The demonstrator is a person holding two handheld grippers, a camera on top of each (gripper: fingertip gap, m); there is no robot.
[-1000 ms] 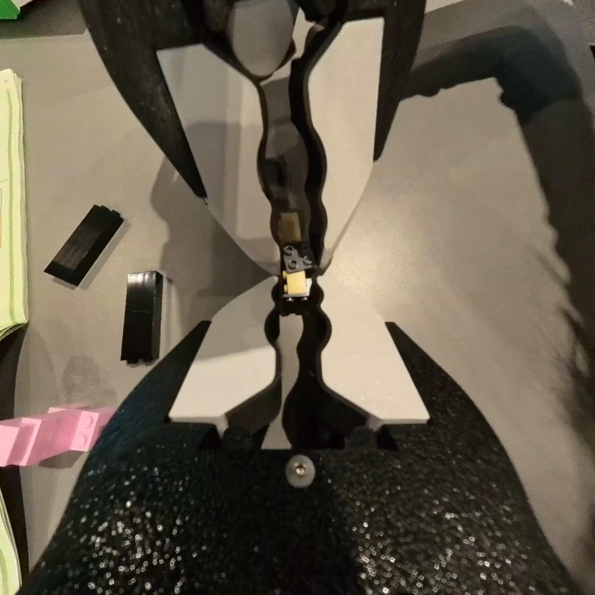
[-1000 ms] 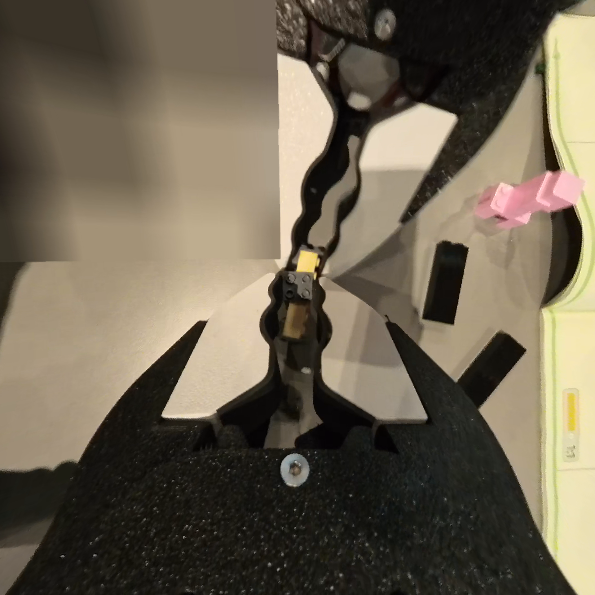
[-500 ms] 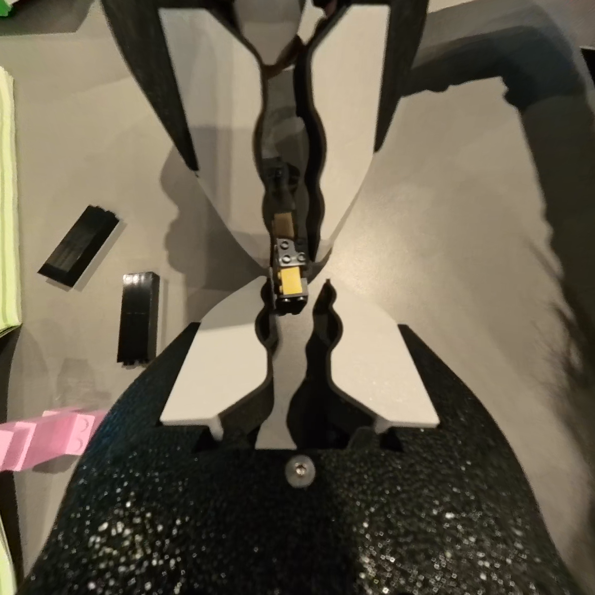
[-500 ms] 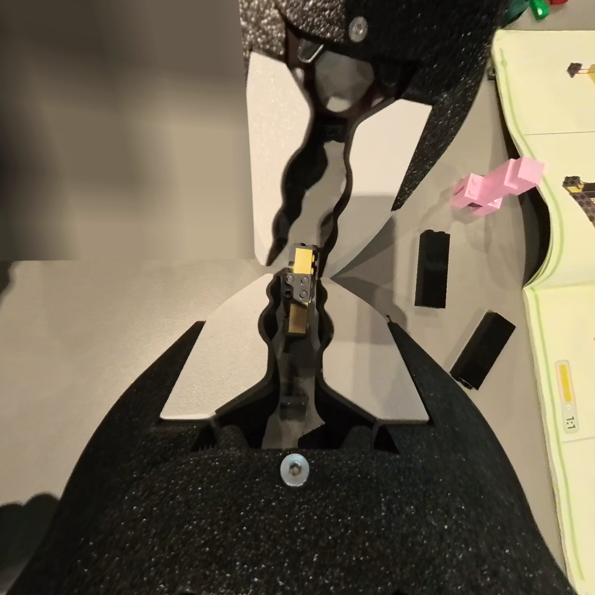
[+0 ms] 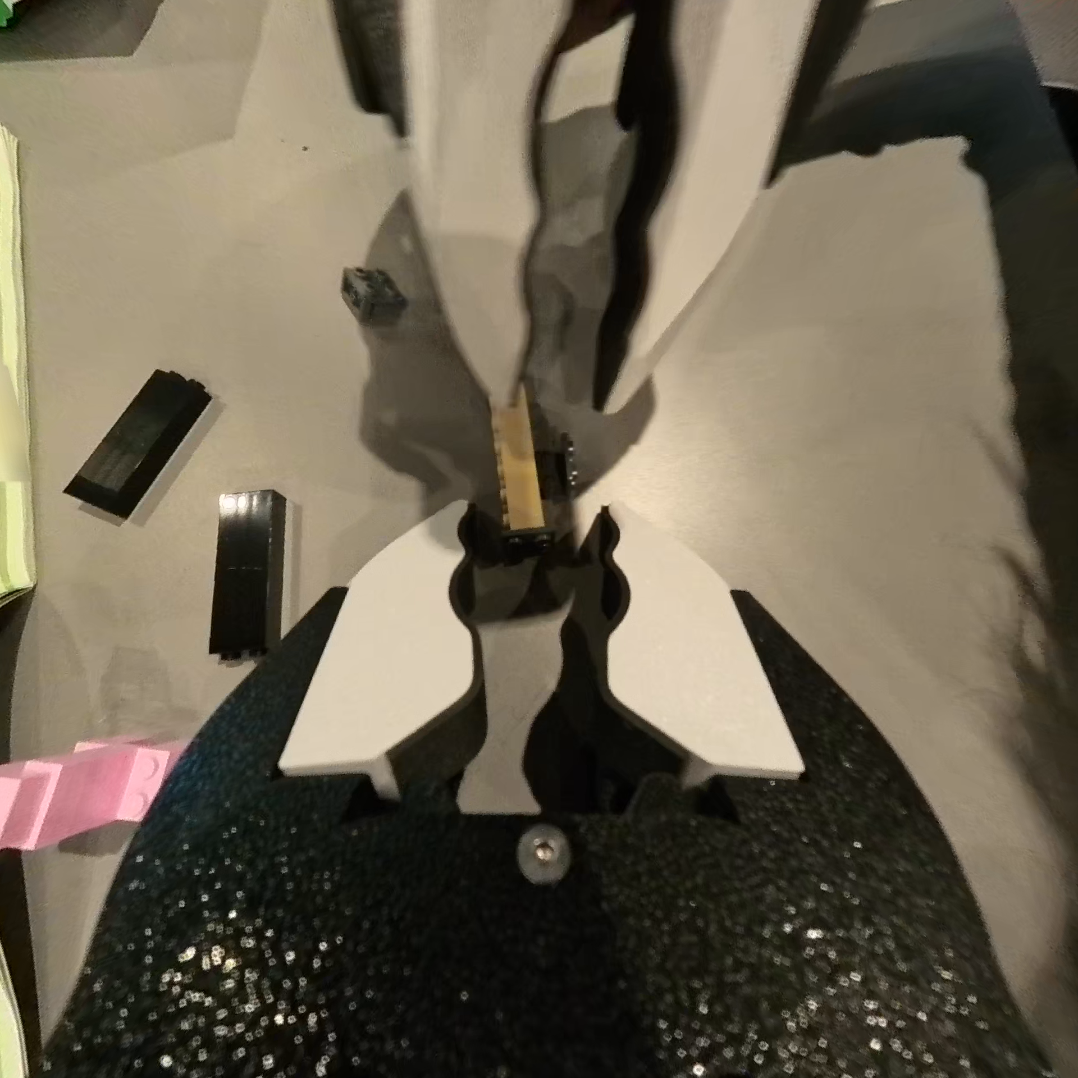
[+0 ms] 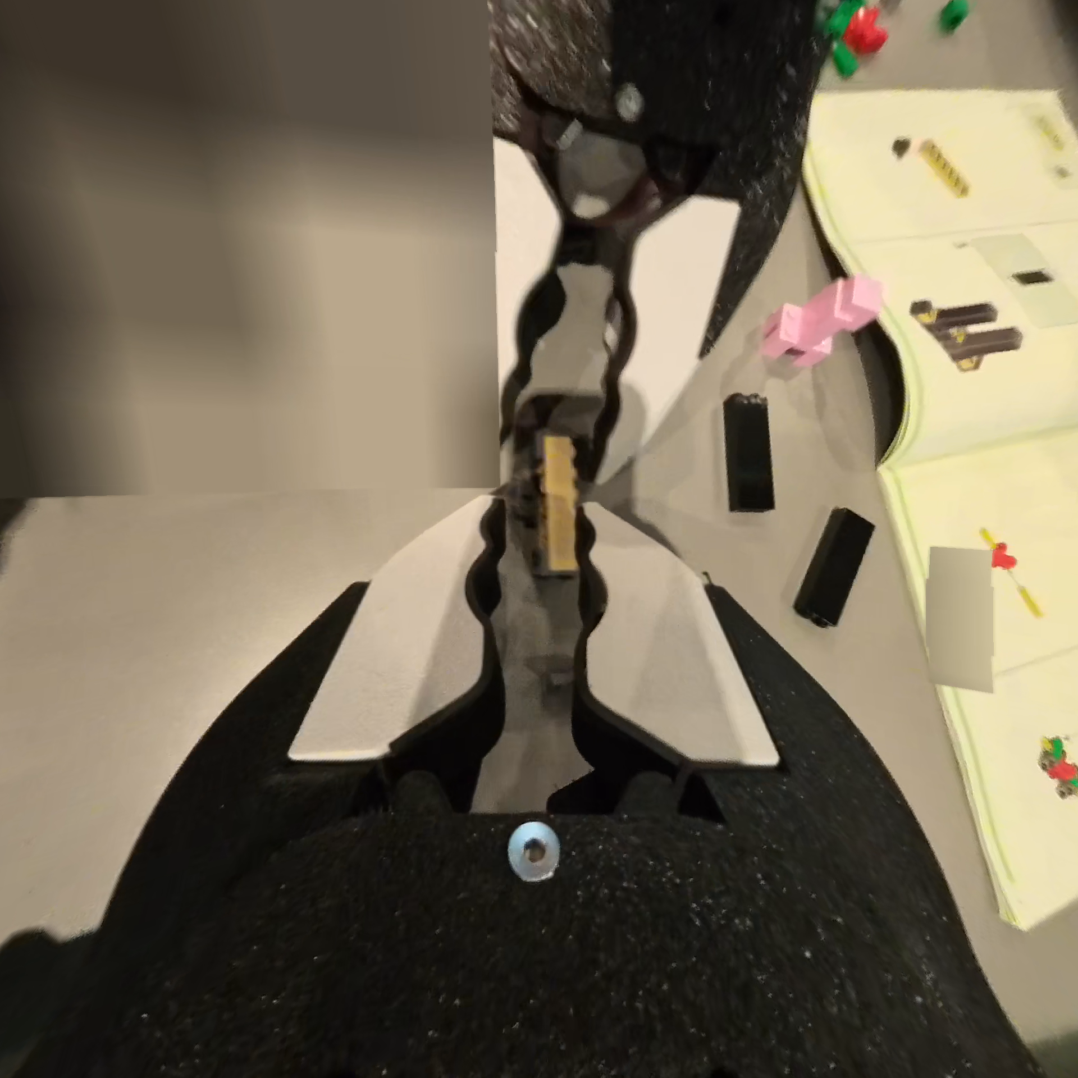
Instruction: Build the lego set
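A long tan-and-black lego assembly [image 5: 519, 466] lies on its side on the grey table [image 5: 816, 466], studs sideways. It shows between my right fingers in the right wrist view [image 6: 560, 513]. My left gripper [image 5: 536, 516] is open wide, with its tips on either side of the assembly's near end. My right gripper [image 6: 539, 504] faces it, blurred, with its jaws slightly parted and not gripping. It also shows in the left wrist view [image 5: 557, 402]. A small dark grey plate [image 5: 373, 294] lies loose on the table to the left.
Two black bricks [image 5: 140, 443] [image 5: 248, 577] lie on the table left of my left gripper. A pink lego figure [image 5: 87, 799] sits nearer. An open instruction booklet [image 6: 962, 233] lies beyond them. Red and green pieces [image 6: 857, 29] are at the far corner. The grippers are tip to tip, or close to it.
My left gripper opened and let go. The grippers drew apart. The assembly rolled onto its side and dropped out of both grips. The dark grey plate came off it and now lies on the table.
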